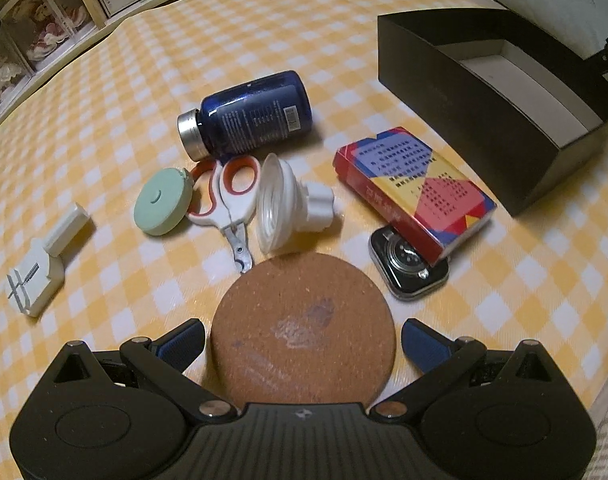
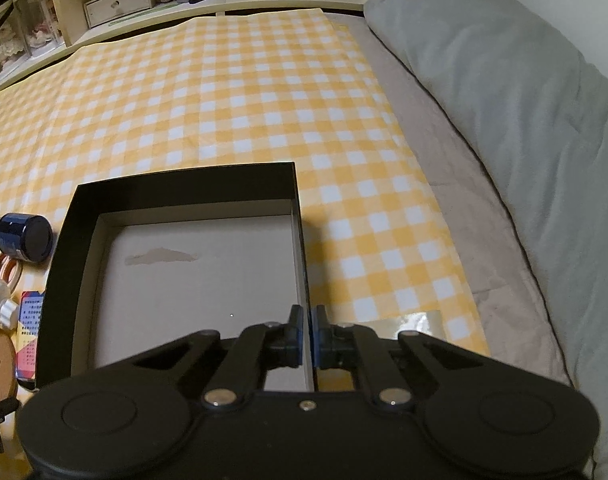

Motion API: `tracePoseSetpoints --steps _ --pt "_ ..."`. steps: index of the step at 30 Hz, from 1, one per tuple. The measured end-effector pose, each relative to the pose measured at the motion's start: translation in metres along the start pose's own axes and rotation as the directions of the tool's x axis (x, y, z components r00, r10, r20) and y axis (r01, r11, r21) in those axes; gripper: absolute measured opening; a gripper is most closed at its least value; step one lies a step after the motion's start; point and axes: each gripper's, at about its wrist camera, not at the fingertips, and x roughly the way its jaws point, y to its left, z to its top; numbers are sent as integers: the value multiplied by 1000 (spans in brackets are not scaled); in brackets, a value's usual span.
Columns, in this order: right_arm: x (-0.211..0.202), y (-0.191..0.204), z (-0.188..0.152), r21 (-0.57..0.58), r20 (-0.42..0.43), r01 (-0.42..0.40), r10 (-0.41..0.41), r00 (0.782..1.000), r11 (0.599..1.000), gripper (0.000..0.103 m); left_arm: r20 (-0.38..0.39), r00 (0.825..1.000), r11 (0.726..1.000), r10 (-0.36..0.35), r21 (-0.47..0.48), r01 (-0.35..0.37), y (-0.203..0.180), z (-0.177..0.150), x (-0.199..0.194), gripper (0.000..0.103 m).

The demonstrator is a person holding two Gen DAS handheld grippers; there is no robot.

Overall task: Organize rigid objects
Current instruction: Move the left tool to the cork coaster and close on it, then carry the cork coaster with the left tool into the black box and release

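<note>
The left gripper holds its jaws wide around the cork coaster on the checked cloth; the right gripper pinches the black box wall.

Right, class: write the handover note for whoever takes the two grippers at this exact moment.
Left gripper: open, straddling the cork coaster, not closed on it.
Right gripper: shut on the right wall of the black box.
Box holds nothing yet.
On the checked cloth, left of the box: blue bottle, green tape measure, scissors, white plastic part, card box resting on a smartwatch, white clip.
Left: move everything in.
</note>
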Motion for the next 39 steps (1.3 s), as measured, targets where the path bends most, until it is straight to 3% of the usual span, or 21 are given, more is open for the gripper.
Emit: tracePoseSetpoints --steps 5,11,15,20,32,39 --pt "-1 1 -1 5 1 1 -1 1000 1000 6 -28 999 996 -25 -81 23 8 3 1 97" --pt "3 -2 7 21 -7 0 0 1000 1000 6 -39 999 994 3 -111 -7 11 4 -7 97" --pt "5 -2 9 34 -8 -5 5 1000 999 6 47 999 991 18 -135 -11 11 13 -36 97" --pt "7 0 9 40 -7 -10 10 1000 999 6 129 991 987 -34 -152 54 1 25 -62 97" --pt "7 0 9 44 -9 -10 11 1000 999 3 256 958 988 -129 -53 147 -51 64 -80 97" --pt "7 4 7 34 -7 -40 41 999 999 3 317 925 975 -208 -10 222 -95 98 -69 97"
